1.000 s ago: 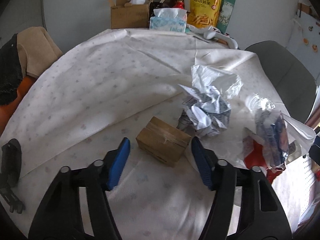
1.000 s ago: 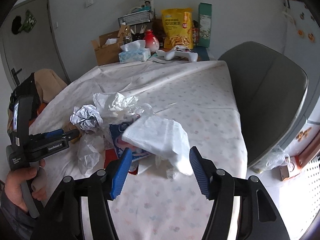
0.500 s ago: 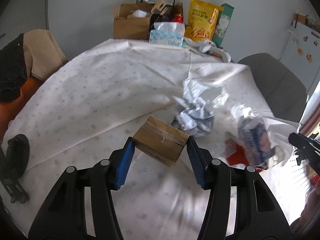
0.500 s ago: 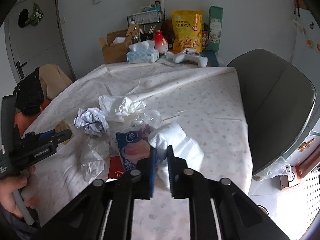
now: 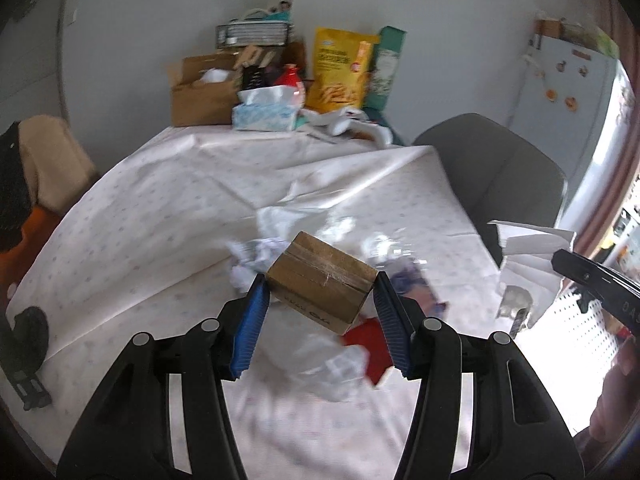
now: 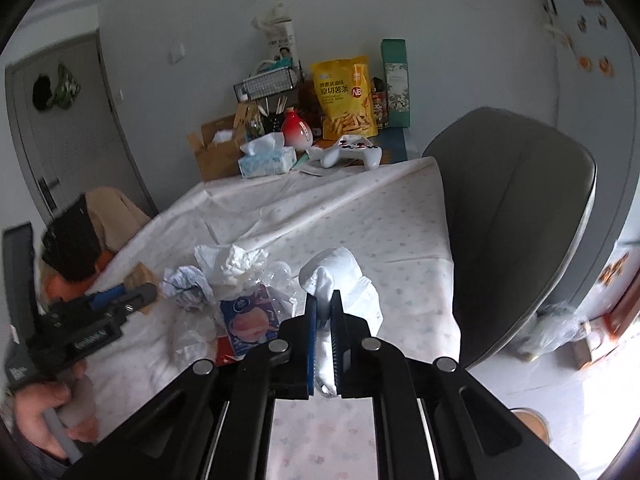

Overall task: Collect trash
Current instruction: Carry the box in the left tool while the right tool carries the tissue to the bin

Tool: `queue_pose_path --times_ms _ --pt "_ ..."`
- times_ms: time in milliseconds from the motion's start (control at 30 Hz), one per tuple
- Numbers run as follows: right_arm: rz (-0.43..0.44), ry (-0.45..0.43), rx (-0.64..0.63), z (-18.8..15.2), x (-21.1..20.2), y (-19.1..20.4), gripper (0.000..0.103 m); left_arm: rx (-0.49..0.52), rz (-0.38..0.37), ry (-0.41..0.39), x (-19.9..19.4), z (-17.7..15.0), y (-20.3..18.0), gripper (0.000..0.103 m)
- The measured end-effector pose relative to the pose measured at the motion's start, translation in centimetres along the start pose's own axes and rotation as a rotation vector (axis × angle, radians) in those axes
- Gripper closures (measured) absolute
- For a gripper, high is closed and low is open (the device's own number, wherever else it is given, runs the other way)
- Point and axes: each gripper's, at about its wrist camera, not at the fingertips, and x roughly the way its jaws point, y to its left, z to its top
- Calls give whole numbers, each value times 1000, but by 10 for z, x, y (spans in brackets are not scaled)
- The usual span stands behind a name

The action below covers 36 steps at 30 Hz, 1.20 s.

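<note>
Trash is in both grippers right now. The left gripper (image 5: 320,312) has its blue pads (image 5: 249,322) pressed against the two ends of a small taped cardboard box (image 5: 322,280), and the box sits clear of the tablecloth (image 5: 140,240), tilted, one corner dipping toward 5 o'clock. Over on the right, the right gripper (image 6: 324,344) is squeezed almost closed, pinching a wad of white tissue (image 6: 344,284) that bulges up past the fingertips toward 12 o'clock. In the left wrist view the same white wad (image 5: 528,248) shows at 3 o'clock, off the table's edge.

More litter lies on the cloth between them: a crumpled printed paper ball (image 6: 186,286) at 10 o'clock from the right gripper, a crushed white tissue heap (image 6: 232,258) just beyond it, a blue and pink wrapper (image 6: 250,316) close to the left finger, and a red scrap (image 5: 370,344) just beside it. Clear plastic film (image 6: 190,332) lies at the near edge.

At 12 o'clock, the far end of the table carries a tissue box (image 6: 266,160), a yellow snack bag (image 6: 348,96), a white game controller (image 6: 352,152) and an open carton (image 5: 200,96). A grey chair (image 6: 512,224) stands at 2 o'clock.
</note>
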Motion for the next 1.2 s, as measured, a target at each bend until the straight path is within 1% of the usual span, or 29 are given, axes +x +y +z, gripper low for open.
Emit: queue_pose_path --times_ms 33,200,233,267,300,367,433,467,500,533,600,667,767,867,1033,1200 --pt "14 0 13 0 -2 -4 95 11 -10 -1 0 1 -7 49" --pt "140 38 88 -9 0 -21 96 39 -40 7 2 -1 -28 49" --pt "121 36 80 -11 2 -21 95 43 -43 8 2 -1 -31 49" --pt "65 29 56 -13 3 -17 95 48 -46 11 3 -3 -34 49" --pt "42 38 44 -15 6 -16 95 52 -48 15 3 -3 -36 49" --pt "143 82 95 -18 15 -21 96 56 -48 22 6 -5 -37 49" --pt "71 57 49 -20 14 -15 96 51 -48 27 8 -6 -37 49" --pt "89 59 45 -20 15 -13 97 47 -51 29 8 -6 -36 49" --pt "132 70 63 -20 16 -13 97 47 -52 29 9 -7 -36 49" --pt "140 69 64 -19 16 -12 97 48 -51 29 9 -8 -37 49" --pt "114 49 36 -17 13 -7 97 45 -55 32 10 -8 -37 49" --pt "116 40 28 -13 10 -5 97 46 -59 30 11 -8 -37 49" --pt "85 15 4 -10 3 -2 97 50 -68 27 11 -6 -40 49" --pt "64 -2 3 -7 -6 -6 97 61 -80 21 10 -4 -49 49" --pt "3 -13 23 -10 -20 -28 97 91 -115 18 12 -2 -74 49" --pt "-64 -18 64 -20 -36 -65 97 144 -162 22 17 -3 -113 49"
